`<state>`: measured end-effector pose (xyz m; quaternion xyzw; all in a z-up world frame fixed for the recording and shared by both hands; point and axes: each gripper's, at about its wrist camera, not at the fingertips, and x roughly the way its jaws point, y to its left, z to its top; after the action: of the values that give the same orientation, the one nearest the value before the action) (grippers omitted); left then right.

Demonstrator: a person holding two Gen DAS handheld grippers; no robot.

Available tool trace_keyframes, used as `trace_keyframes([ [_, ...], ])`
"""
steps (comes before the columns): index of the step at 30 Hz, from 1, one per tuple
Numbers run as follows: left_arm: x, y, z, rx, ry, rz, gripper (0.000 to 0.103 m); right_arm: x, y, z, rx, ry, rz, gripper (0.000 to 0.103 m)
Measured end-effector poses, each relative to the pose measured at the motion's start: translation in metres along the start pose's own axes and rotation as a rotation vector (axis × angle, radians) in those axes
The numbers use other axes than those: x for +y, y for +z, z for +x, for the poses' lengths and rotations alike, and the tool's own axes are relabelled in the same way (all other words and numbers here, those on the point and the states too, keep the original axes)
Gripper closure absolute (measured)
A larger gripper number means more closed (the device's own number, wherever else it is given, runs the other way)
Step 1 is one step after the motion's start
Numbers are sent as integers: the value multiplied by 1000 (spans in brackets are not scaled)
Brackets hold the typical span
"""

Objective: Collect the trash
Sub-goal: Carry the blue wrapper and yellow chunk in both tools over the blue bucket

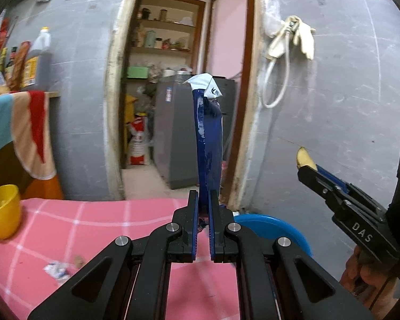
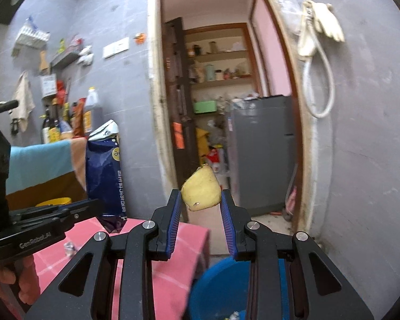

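Midway through collecting trash, judging by both tools loaded and nothing yet dropped. Left gripper (image 1: 204,200) pinched tight on a flattened dark blue foil snack bag with a torn white top (image 1: 209,138), standing upright from between the fingers toward twelve o'clock in the left wrist view. Right gripper (image 2: 201,202) closed partway on a pale yellow chunk of fruit peel (image 2: 201,192), wedged between the blue ribbed pads (image 2: 174,213) at the very tips, poking up toward twelve o'clock. Same peel visible in the left wrist view at three o'clock, at the tip of the other tool. Round blue plastic bin (image 2: 216,288) directly below the right gripper, at six o'clock in the right wrist view, some scraps already lying at the bottom; from the left wrist view the bin rim just past the fingers at about four o'clock, beside the pink checked tablecloth (image 1: 93,221). Still left on the cloth: a small crumpled white and blue wrapper scrap (image 1: 56,269) at eight o'clock and a yellow plastic cup (image 1: 2,210) at nine o'clock, the cup perhaps not rubbish. Remaining, by this reading: releasing both held pieces over the bin, then gathering the scrap.
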<state>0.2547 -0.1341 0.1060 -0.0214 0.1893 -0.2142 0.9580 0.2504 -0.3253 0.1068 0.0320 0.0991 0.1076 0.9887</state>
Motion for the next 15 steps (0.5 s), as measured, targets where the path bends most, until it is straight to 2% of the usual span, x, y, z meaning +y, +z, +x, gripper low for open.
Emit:
trace_keyframes([
  [7,-43,-2,30,50,-67,38,98,-39,-11,-8,58,-51,56,75],
  [15,-64,-12,61,143,-103,42,98,-60,-26,-14,108,-86,63,75],
])
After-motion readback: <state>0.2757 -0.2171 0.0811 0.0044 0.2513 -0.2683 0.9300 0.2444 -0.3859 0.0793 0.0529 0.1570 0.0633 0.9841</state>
